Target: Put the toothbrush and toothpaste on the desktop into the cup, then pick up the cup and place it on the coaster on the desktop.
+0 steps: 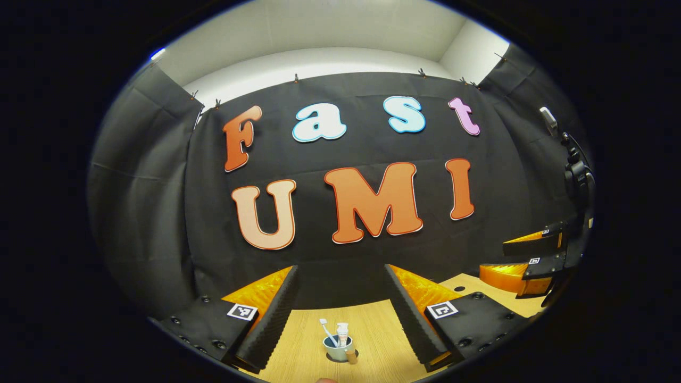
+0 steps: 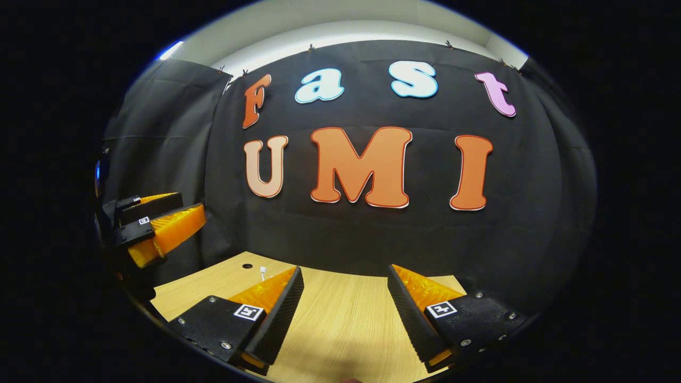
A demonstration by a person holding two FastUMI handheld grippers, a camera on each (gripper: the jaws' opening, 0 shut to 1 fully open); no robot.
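Observation:
A pale blue cup stands on the wooden desktop, low between the fingers of my left gripper, which is open and holds nothing. A white toothbrush and a toothpaste tube stand upright inside the cup. A dark round patch under the cup's base may be the coaster; a small tan piece lies against it. My right gripper is open over bare wood, well above the desktop. It also appears at the right edge of the left gripper view as orange fingers.
The black cloth wall closes the back of the desk. Near the desk's far left corner are a small round hole and a little white object. My left gripper hangs at the left of the right gripper view.

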